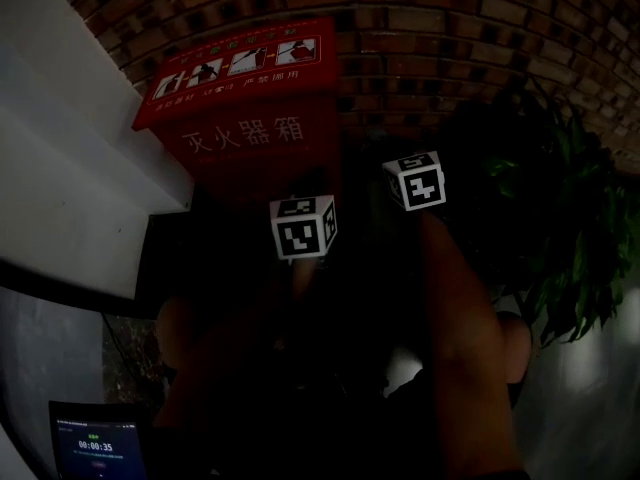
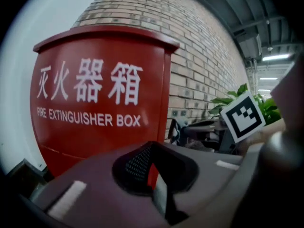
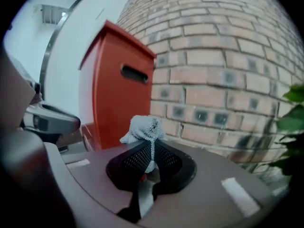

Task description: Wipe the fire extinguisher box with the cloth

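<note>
The red fire extinguisher box (image 1: 240,118) stands against the brick wall; white lettering fills its front (image 2: 90,89), and its side with a dark handle slot (image 3: 118,80) shows in the right gripper view. My right gripper (image 3: 148,148) is shut on a small grey cloth (image 3: 142,128), which bunches above the jaws, a little way from the box's side. My left gripper (image 2: 149,163) faces the box front, jaws together with nothing between them. In the dark head view, only the marker cubes show clearly: left (image 1: 302,228) and right (image 1: 415,180), both just below the box.
A brick wall (image 3: 218,70) runs behind and to the right of the box. A green potted plant (image 1: 560,228) stands at the right. White wall panels (image 1: 60,168) lie to the left. A tablet with a timer (image 1: 97,441) sits at the lower left.
</note>
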The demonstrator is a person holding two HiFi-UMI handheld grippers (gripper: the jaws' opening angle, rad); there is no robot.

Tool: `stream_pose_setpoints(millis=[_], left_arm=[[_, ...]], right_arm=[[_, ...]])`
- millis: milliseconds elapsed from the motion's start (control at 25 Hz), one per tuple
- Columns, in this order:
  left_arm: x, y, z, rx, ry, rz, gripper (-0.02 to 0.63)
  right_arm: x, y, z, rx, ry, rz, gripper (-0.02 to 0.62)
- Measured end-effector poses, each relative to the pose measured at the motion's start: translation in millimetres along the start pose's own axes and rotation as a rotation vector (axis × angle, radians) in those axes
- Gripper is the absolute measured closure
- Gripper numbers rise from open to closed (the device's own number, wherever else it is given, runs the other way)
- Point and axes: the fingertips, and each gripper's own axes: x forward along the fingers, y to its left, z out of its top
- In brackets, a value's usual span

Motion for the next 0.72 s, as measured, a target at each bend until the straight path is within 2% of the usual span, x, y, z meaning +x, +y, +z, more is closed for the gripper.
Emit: stream_pose_setpoints(millis=[160,360,600,720], left_arm=[[-20,25,27,0.015,-0.015,-0.050,0.606],[-48,44,45,0.027,-0.013,-0.046,0.606],[-74,53,71,-0.037,-0.049,-0.042,0.606],[-95,71,86,-0.117,-0.066,-0.038,0.606]], right_arm=[[-29,26,46,-0.023,0.001,-0.031,0.560],[-80,47,88,0.051,-0.048,-0.046,0.560],[-103,96,98,-0.101,-0.073,0.020,0.558],[-101,128,119,-0.073,-0.101,0.072,0.558]])
